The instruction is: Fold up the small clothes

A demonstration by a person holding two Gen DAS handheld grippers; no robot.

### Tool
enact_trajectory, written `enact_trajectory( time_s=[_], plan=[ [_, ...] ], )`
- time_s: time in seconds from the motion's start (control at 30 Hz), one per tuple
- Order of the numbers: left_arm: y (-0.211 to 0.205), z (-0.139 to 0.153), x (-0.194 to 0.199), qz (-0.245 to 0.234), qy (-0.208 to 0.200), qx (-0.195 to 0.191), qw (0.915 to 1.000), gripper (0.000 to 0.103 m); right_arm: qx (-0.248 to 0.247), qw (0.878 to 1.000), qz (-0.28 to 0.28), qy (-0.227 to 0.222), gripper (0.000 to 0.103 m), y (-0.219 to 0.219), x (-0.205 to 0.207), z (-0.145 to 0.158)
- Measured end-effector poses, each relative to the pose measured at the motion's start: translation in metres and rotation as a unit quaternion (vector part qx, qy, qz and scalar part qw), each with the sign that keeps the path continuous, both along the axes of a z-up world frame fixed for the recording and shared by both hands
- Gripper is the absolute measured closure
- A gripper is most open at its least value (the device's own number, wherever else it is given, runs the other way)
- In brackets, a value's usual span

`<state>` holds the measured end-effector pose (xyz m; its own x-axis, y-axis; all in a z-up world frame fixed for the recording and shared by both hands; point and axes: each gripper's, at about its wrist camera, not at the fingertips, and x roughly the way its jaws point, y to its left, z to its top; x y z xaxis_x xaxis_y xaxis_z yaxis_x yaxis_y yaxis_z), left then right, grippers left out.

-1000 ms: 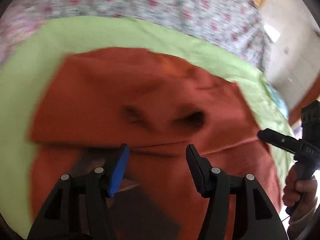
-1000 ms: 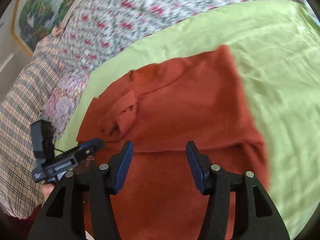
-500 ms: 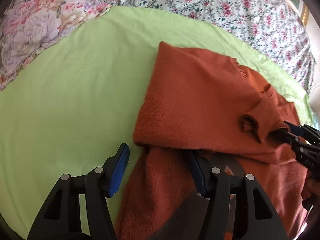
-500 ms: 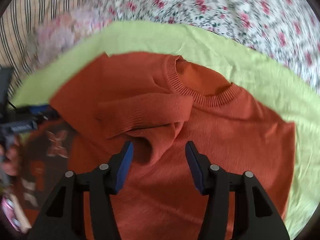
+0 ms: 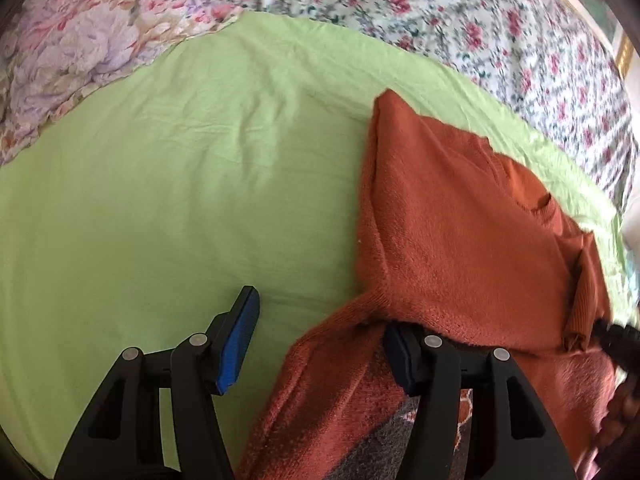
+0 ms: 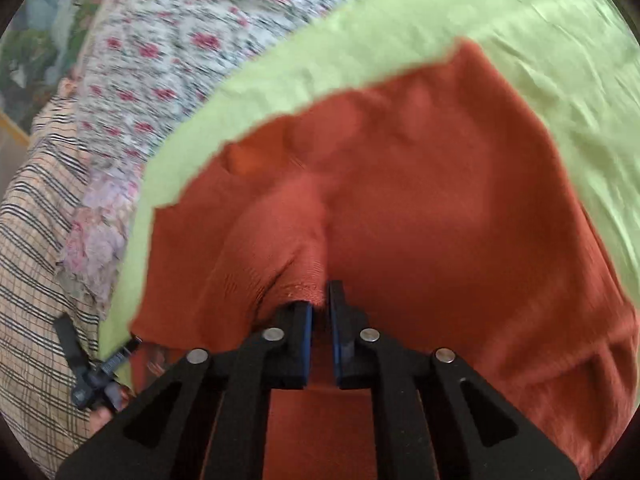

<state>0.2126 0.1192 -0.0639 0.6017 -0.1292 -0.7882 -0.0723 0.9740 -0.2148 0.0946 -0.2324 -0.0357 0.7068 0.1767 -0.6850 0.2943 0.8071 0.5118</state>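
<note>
Floral bedding (image 5: pixel 460 12) with pink roses on white covered the far side of the bed, and over it lay a smooth lime-green cotton sheet (image 5: pixel 168 184) that served as the working surface. On that sheet rested the rust-orange knitted sweater (image 5: pixel 460 240), partly folded, with one layer doubled over another and a ribbed sleeve cuff (image 6: pixel 304 284) bunched near the middle. In the left wrist view the sweater lay to the right of centre, its folded edge crossing between the fingers. The left gripper (image 5: pixel 320 340) stood wide apart: its left blue pad hovered over bare green sheet, while its right finger was tucked beneath the overhanging orange fold, with no squeeze on the cloth. The right gripper (image 6: pixel 320 320) had just been closing, its blue pads drawn nearly together and pinching the ribbed sleeve cuff directly ahead of the fingertips. At the lower left of the right wrist view, part of the other handheld tool showed beside a plaid fabric (image 6: pixel 36 280).
</note>
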Motion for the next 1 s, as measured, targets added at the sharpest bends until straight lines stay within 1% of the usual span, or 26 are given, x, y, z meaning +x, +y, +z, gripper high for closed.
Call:
enact_trajectory(
  time_s=[0.1, 0.17, 0.23, 0.27, 0.33, 0.37, 0.43, 0.57, 0.63, 0.7, 0.73, 0.77, 0.83, 0.93, 1.0],
  plan=[
    [0.010, 0.000, -0.002, 0.012, -0.005, -0.031, 0.9994, 0.043, -0.024, 1.000, 0.000, 0.003, 0.081, 0.005, -0.011, 0.001],
    [0.014, -0.001, -0.003, 0.014, -0.007, -0.046, 0.9988, 0.043, -0.057, 0.998, 0.002, 0.004, 0.068, 0.010, -0.013, 0.011],
    [0.016, -0.002, -0.004, 0.016, -0.010, -0.056, 0.9983, 0.043, -0.092, 0.996, -0.005, -0.009, 0.066, 0.014, -0.022, 0.024],
    [0.017, -0.002, -0.004, 0.016, -0.011, -0.057, 0.9982, 0.043, -0.097, 0.995, -0.007, -0.017, 0.066, 0.014, -0.027, 0.029],
    [0.016, -0.002, -0.005, 0.018, -0.013, -0.058, 0.9981, 0.043, -0.081, 0.996, -0.003, -0.039, 0.066, 0.014, -0.032, 0.037],
    [0.016, -0.002, -0.005, 0.019, -0.013, -0.059, 0.9980, 0.043, -0.055, 0.997, 0.017, -0.051, 0.066, 0.017, -0.031, 0.040],
    [0.017, -0.002, -0.006, 0.020, -0.015, -0.062, 0.9977, 0.043, -0.024, 0.997, 0.046, -0.053, 0.066, 0.025, -0.022, 0.038],
    [0.018, -0.003, -0.006, 0.019, -0.016, -0.069, 0.9973, 0.043, 0.000, 0.998, 0.067, -0.021, 0.066, 0.041, 0.002, 0.020],
    [0.018, -0.003, -0.006, 0.019, -0.016, -0.067, 0.9975, 0.043, -0.002, 0.998, 0.066, 0.010, 0.066, 0.045, 0.015, 0.006],
    [0.018, -0.003, -0.007, 0.019, -0.017, -0.067, 0.9974, 0.043, 0.016, 0.998, 0.058, 0.022, 0.066, 0.043, 0.020, -0.004],
    [0.018, -0.003, -0.006, 0.019, -0.016, -0.067, 0.9974, 0.043, 0.029, 0.998, 0.060, 0.021, 0.073, 0.042, 0.020, -0.009],
    [0.018, -0.003, -0.007, 0.019, -0.016, -0.066, 0.9975, 0.043, 0.040, 0.997, 0.064, 0.015, 0.099, 0.041, 0.020, -0.010],
    [0.017, -0.003, -0.007, 0.017, -0.014, -0.066, 0.9975, 0.043, 0.040, 0.997, 0.072, 0.000, 0.098, 0.041, 0.015, -0.005],
    [0.019, -0.003, -0.006, 0.018, -0.012, -0.070, 0.9973, 0.043, 0.001, 0.997, 0.073, -0.032, 0.098, 0.032, 0.000, 0.024],
    [0.019, -0.003, -0.006, 0.019, -0.011, -0.074, 0.9970, 0.043, -0.019, 0.997, 0.061, -0.039, 0.098, 0.016, -0.003, 0.039]
  ],
)
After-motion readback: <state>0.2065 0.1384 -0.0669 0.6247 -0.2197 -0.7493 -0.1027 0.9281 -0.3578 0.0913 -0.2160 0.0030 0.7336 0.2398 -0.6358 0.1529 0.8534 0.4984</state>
